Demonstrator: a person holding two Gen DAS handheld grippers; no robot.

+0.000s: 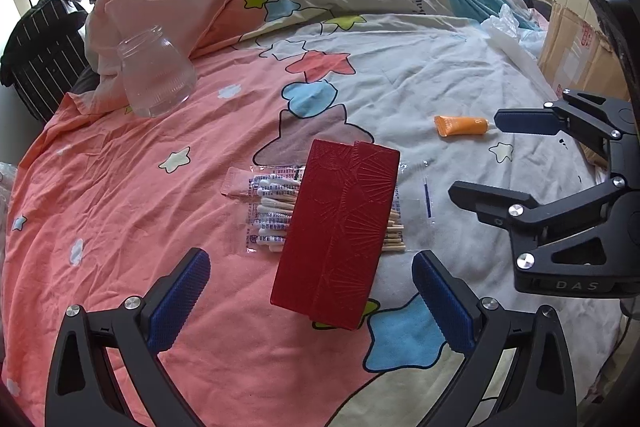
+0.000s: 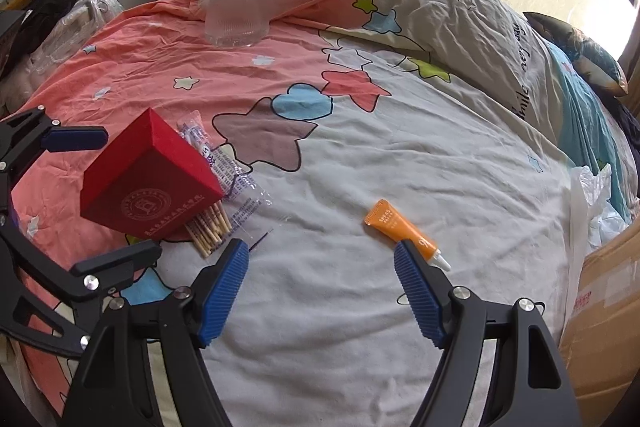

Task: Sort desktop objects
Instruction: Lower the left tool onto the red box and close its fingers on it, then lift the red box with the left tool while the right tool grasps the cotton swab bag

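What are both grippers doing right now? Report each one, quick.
Left gripper: jaws open, holding nothing, either side of the red box.
Right gripper: jaws open, holding nothing, beside the orange tube.

**Two cameras look down at the bed**

The left wrist camera sits close above the red box [image 1: 338,231] and looks forward toward the glass jar [image 1: 154,73]. The right wrist camera sits close above the orange tube [image 2: 402,229], further right. Both views share the box, jar, tube and star blanket [image 1: 120,187].

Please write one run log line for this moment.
left gripper: open, before red box | right gripper: open, near orange tube
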